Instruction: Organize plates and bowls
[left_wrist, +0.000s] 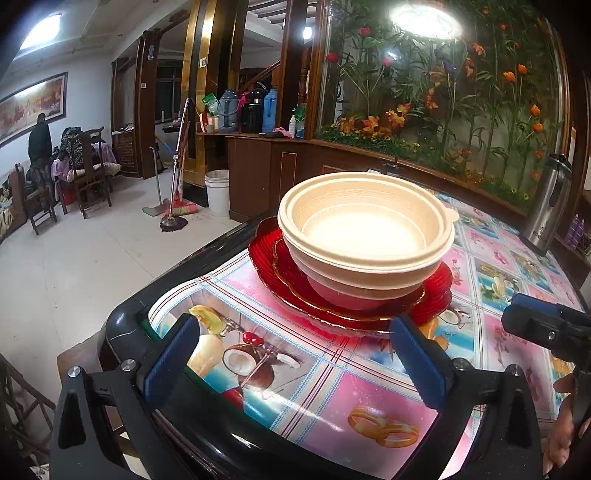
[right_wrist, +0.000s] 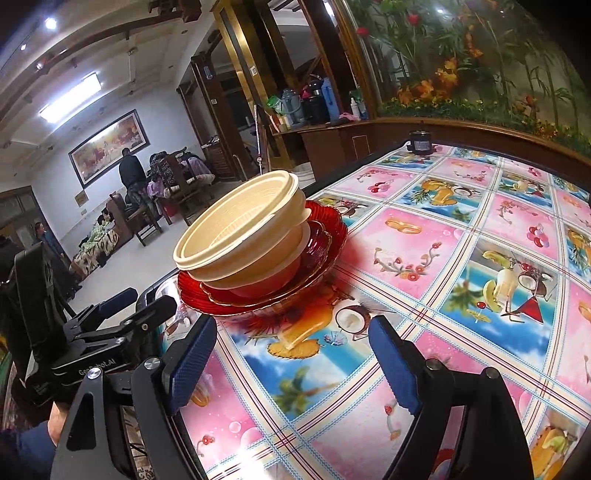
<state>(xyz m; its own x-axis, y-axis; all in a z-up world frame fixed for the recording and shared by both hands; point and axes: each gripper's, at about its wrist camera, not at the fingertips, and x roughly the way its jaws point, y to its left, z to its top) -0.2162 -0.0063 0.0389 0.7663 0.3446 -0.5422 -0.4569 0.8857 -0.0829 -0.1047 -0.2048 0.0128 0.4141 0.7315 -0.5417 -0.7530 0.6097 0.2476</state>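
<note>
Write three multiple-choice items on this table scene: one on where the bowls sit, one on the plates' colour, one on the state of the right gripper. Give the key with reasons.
1. Where do the cream bowls stand?
A. On the stacked plates
B. On the floor
C. Beside the steel flask

2. What colour are the plates under the bowls?
A. Blue
B. Red
C. White

3. How does the right gripper stand?
A. Shut on a bowl
B. Shut on a plate
C. Open, holding nothing

Key:
1 A, the nested bowls rest in the middle of the plates near the corner of the patterned tablecloth.
2 B, both plates are clear red glass, the upper one with a gold rim.
3 C, its blue pads stand wide apart with only tablecloth between them, short of the stack.
</note>
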